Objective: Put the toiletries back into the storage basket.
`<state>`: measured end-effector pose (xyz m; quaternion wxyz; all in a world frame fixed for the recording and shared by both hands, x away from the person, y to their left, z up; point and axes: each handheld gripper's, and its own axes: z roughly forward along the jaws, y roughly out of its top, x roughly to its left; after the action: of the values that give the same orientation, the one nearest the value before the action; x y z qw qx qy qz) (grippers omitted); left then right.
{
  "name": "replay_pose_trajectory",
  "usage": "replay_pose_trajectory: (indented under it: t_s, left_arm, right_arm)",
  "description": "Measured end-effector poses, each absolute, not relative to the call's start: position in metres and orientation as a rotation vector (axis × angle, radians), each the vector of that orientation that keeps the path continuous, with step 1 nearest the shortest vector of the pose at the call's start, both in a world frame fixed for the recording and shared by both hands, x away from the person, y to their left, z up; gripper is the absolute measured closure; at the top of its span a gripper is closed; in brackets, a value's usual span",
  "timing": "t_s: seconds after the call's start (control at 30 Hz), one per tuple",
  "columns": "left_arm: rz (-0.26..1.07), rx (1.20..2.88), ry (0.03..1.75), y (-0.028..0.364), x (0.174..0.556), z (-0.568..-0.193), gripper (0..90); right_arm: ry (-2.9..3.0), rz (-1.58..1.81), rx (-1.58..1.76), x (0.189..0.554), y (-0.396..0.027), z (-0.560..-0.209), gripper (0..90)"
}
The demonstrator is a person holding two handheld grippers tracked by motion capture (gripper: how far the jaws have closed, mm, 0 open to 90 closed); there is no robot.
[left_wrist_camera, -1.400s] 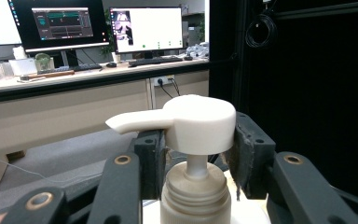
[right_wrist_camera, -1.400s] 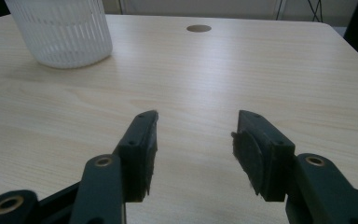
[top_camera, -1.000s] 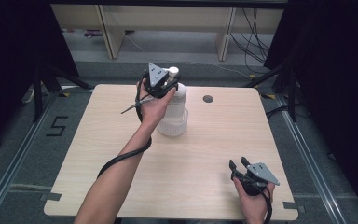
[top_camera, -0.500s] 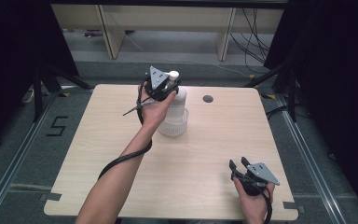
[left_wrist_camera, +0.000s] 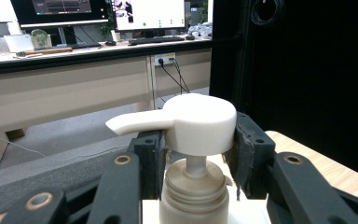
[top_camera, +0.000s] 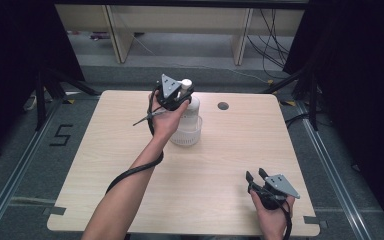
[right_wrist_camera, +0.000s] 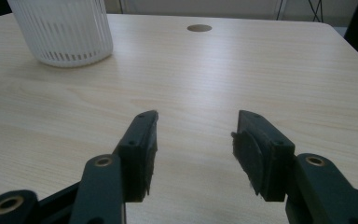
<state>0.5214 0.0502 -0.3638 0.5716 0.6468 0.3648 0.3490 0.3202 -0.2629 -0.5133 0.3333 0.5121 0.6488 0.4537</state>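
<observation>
A white ribbed pump bottle (top_camera: 187, 127) stands on the far middle of the wooden table (top_camera: 230, 150). My left gripper (top_camera: 180, 95) reaches over its top, and in the left gripper view its jaws press on both sides of the white pump head (left_wrist_camera: 198, 123), whose spout points left. The left gripper (left_wrist_camera: 198, 140) is shut on that pump head above the bottle's neck. My right gripper (top_camera: 256, 175) rests near the table's front right corner. It stands open (right_wrist_camera: 196, 140) with nothing between its fingers, and the bottle (right_wrist_camera: 63, 32) is far off at the upper left.
A small round hole (top_camera: 223, 106) lies in the tabletop to the right of the bottle. The left gripper's cable (top_camera: 130, 172) trails under the forearm. Beyond the far edge are desk legs and cables on the floor; dark curtains close in both sides.
The left gripper and the pump head have sunk slightly toward the bottle. The right gripper has stayed where it was.
</observation>
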Motion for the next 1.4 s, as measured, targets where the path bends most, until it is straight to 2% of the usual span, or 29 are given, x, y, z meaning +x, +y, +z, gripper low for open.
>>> replay_pose_trajectory:
  t_s: [1.4]
  left_arm:
    - [0.816,1.516,0.873,0.0555,0.5202,-0.3708,58.6]
  right_arm:
    - [1.704,1.188,1.372,0.3192,-0.2604,-0.5132,49.1]
